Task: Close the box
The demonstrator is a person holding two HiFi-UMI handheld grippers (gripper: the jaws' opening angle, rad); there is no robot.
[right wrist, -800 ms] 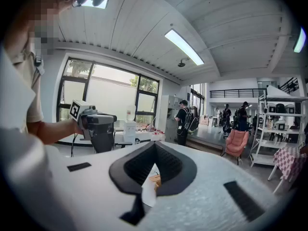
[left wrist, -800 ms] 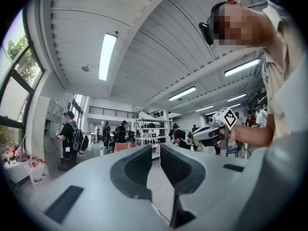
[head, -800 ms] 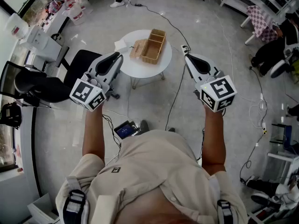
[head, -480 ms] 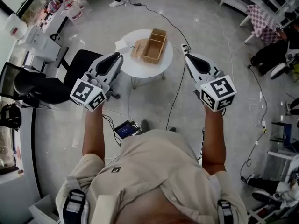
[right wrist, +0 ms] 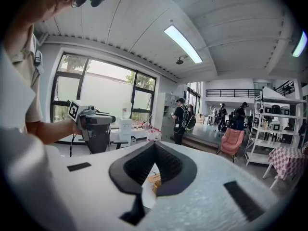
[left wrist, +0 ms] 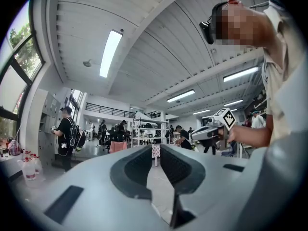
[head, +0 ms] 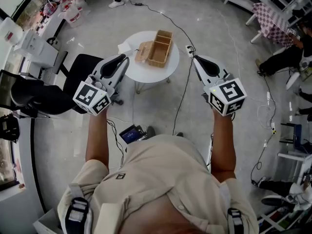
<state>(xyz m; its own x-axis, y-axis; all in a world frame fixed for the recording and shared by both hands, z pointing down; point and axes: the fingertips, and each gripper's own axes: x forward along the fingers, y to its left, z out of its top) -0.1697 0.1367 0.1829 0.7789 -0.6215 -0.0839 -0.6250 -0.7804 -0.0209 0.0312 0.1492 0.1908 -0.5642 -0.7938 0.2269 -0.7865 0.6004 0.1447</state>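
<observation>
Little has changed since the earlier frames: the floor and furniture in the head view have slid slightly, the people at the far end of the room have shifted in the left gripper view, and both grippers hang where they were, side by side in the air. The left gripper [head: 124, 58] has its jaws drawn together with only a thin slit between the pads and nothing in it. The right gripper [right wrist: 154, 144] has its tips meeting, also empty. The box [head: 161, 47] sits open on the round white table [head: 146, 80], over its far half and toward the right edge. Its lid [head: 144, 51] is thrown back flat on the left, toward the table's middle, and a white sheet [head: 126, 46] lies at the far left edge. The box is well apart from both pairs of jaws, lower down and between the two lines they point along, and the right gripper view catches a sliver of it beneath its pads. The step seems to be the approach. To do it well, I would bring both grippers down to the table, brace the tray side with the right, slip the left under the lid's free edge, and swing it over its hinge slowly so the light box does not skid.
</observation>
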